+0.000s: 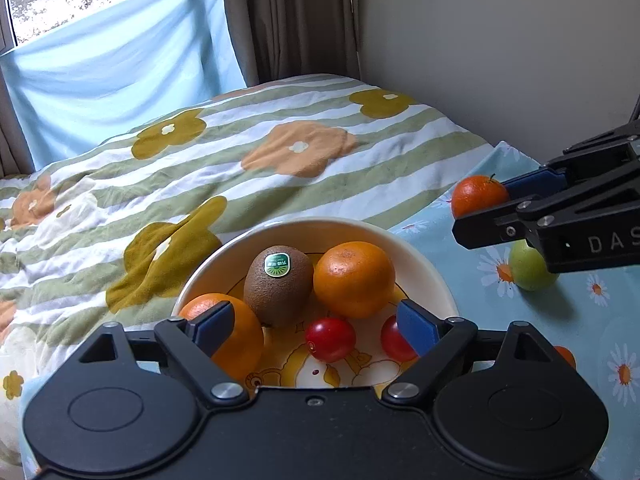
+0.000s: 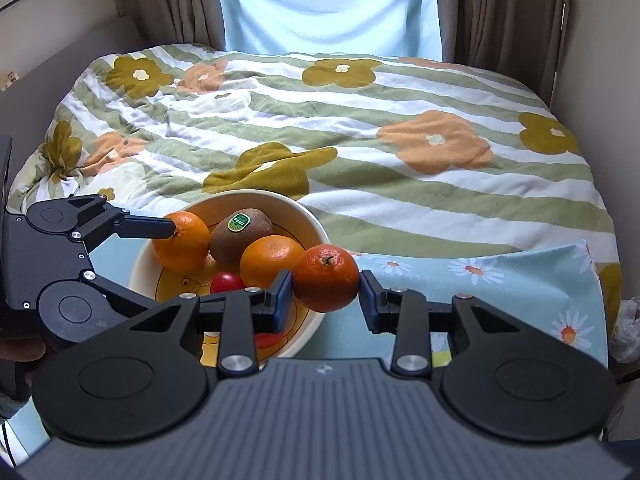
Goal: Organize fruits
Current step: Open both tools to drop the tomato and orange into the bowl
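Observation:
A cream bowl (image 1: 420, 256) holds two oranges (image 1: 354, 278), a kiwi (image 1: 280, 284) with a green sticker and two red cherry tomatoes (image 1: 330, 339). My left gripper (image 1: 316, 326) is open over the bowl's near side, its fingers apart and empty. My right gripper (image 2: 326, 300) is shut on a reddish tangerine (image 2: 326, 278) and holds it just right of the bowl (image 2: 316, 232). The tangerine (image 1: 478, 194) also shows in the left wrist view, with a green fruit (image 1: 530, 270) on the table under the right gripper.
The bowl stands on a light blue daisy tablecloth (image 2: 500, 280). A bed with a striped flower quilt (image 2: 360, 128) lies right behind the table. Curtains and a wall stand behind the bed. Another small orange fruit (image 1: 566, 356) peeks out at the right.

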Available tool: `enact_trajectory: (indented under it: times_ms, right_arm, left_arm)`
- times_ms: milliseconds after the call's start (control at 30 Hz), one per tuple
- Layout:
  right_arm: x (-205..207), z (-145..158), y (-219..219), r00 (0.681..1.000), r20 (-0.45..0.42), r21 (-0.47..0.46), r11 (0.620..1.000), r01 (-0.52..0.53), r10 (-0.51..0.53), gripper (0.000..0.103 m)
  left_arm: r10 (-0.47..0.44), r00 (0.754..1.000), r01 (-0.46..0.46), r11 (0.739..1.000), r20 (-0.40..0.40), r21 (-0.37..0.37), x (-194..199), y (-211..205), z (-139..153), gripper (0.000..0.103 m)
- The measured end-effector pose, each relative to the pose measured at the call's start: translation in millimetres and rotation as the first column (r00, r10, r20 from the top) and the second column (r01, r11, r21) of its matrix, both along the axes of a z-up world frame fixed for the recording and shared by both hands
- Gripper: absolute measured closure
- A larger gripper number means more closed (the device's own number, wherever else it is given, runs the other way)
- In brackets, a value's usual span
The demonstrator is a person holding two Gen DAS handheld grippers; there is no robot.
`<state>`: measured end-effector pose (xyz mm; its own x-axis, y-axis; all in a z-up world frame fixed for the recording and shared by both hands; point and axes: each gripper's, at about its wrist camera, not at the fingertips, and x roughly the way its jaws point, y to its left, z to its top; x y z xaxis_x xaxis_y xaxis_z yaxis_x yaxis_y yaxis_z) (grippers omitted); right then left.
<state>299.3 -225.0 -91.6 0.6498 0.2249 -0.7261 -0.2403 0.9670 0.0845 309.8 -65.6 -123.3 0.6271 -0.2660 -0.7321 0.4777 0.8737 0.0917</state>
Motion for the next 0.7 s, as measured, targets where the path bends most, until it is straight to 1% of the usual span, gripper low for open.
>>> enact_trajectory:
  times_ms: [133, 267, 367, 500, 700]
  right_arm:
    - [-2.4, 1.4, -1.1, 1.000, -0.001, 0.009, 1.000, 0.000, 0.000, 0.052]
    - [-3.8, 4.3, -1.2, 1.000, -0.002, 0.012, 1.000, -0.017, 0.017, 0.052]
    - [-3.6, 4.2, 0.8, 0.999, -0.007, 0.012, 0.999, -0.038, 0.038, 0.052]
    - [-1.1, -1.1, 6.8, 0.997, -0.018, 0.002, 0.998, -0.070, 0.070, 0.052]
    - [6.9, -17.8, 16.6, 0.993, -0.044, -0.009, 0.994, -0.108, 0.108, 0.052]
  left_arm:
    - [0.001, 1.000, -0.001, 1.000, 0.023, 0.016, -12.6, 4.1, 5.2, 0.011]
    - [0.041, 0.999, -0.041, 0.999, 0.035, -0.009, -25.5, 14.2, 16.7, 0.007]
    - [0.069, 0.997, -0.069, 0.998, 0.045, -0.012, -37.0, 19.9, 23.6, 0.007]
    - [0.115, 0.992, -0.114, 0.993, 0.055, -0.017, -49.5, 28.1, 29.8, 0.007]
    - [0.175, 0.983, -0.174, 0.984, 0.055, -0.020, -58.3, 39.6, 28.9, 0.006]
